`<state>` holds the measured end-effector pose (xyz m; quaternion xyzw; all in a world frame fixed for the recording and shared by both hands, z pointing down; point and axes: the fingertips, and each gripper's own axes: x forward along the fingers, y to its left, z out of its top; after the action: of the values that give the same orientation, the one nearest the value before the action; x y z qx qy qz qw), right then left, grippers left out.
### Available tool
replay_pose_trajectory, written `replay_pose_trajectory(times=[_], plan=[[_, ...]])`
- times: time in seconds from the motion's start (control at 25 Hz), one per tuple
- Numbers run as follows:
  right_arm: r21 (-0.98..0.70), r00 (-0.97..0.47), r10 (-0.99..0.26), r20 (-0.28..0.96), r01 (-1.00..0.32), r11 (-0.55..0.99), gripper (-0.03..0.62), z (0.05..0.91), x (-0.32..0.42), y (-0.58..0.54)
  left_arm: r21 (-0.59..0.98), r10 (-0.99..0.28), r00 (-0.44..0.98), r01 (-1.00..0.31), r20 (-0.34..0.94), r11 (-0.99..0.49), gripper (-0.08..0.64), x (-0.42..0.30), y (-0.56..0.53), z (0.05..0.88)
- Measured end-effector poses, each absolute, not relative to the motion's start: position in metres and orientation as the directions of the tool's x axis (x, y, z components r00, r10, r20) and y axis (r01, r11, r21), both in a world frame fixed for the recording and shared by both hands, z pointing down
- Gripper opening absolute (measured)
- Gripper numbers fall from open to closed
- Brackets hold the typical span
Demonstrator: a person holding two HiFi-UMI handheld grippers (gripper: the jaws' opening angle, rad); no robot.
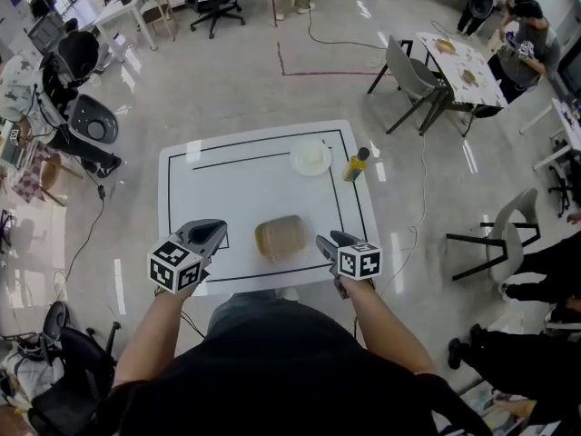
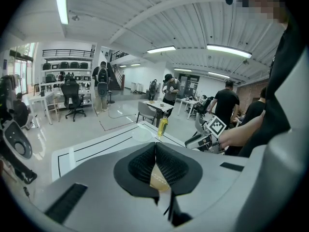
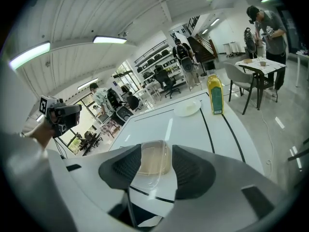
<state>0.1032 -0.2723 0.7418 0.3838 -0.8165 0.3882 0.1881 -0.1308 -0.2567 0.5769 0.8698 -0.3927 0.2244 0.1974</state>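
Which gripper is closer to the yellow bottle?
The right. The right gripper is near the front edge, on the bottle's side of the table. The left gripper is farther off, on the other side of the box.

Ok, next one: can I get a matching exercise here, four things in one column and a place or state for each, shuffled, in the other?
Things:
1. bottle
2. clear container
3. left gripper
4. right gripper

Places and states:
A. jaws apart
B. lies between the two grippers
C. jaws together at the tips
D. stands upright, just right of the white plate

Pairs: 1-D, 2-B, 3-C, 4-A
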Motion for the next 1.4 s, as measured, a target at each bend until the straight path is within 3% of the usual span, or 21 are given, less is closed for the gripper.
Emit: replay_pose_trajectory(times=[1.4], plan=[[-0.641,-0.746,-0.172,0.643,-0.647,0.412,0.242,0.852,0.055,-0.239,0.246,-0.519,0.592,-0.771,0.617,-0.587,0.023,-0.14,-0.252,0.64]])
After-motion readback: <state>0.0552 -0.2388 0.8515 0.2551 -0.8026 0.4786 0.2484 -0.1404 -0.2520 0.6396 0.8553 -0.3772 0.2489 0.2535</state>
